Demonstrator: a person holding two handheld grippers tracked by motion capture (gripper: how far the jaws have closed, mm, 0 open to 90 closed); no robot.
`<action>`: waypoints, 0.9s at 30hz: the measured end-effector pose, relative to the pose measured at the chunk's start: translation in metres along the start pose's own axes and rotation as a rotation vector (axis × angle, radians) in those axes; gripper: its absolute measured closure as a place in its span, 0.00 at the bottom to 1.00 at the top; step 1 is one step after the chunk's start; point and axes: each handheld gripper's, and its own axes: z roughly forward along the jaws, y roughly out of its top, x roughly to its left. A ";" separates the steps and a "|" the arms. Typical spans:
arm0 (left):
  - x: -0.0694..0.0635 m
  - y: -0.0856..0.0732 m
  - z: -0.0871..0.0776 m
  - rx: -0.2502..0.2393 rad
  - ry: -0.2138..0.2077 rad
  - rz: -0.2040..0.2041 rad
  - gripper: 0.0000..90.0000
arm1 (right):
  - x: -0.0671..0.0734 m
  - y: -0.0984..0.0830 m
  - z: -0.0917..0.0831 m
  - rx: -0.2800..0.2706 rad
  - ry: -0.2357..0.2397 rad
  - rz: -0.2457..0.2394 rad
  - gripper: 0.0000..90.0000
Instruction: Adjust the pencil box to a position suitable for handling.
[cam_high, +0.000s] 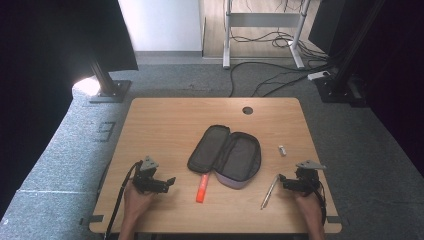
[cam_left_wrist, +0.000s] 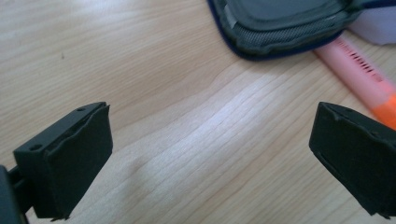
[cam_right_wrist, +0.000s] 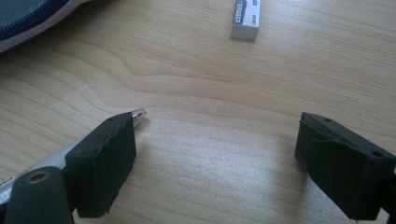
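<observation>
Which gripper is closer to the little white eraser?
Right. The right gripper sits just below the eraser, beside the pen. The left gripper is across the open pencil case, far from it.

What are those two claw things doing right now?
Left gripper: open, holding nothing, above bare wooden table.
Right gripper: open, holding nothing; silver pen beside one jaw.

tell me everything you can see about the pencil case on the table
The pencil case lies unzipped and spread flat near the middle of the wooden table, its two halves splayed open. The lining looks like dark grey fabric, the outer shell pale lilac, with a dark blue zipper edge. It looks empty inside. An orange highlighter lies at its near edge, its upper end against or slightly under the case. No jaws touch it.
</observation>
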 end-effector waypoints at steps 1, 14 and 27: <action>0.001 -0.001 0.001 0.001 -0.001 -0.003 0.00 | 0.000 0.000 0.000 0.000 0.000 0.000 0.13; 0.005 -0.011 0.019 0.085 0.046 0.012 0.00 | 0.000 0.000 0.000 0.000 0.002 -0.002 0.13; 0.005 -0.011 0.019 0.086 0.043 0.007 0.00 | 0.000 0.000 0.000 -0.001 0.010 -0.006 0.13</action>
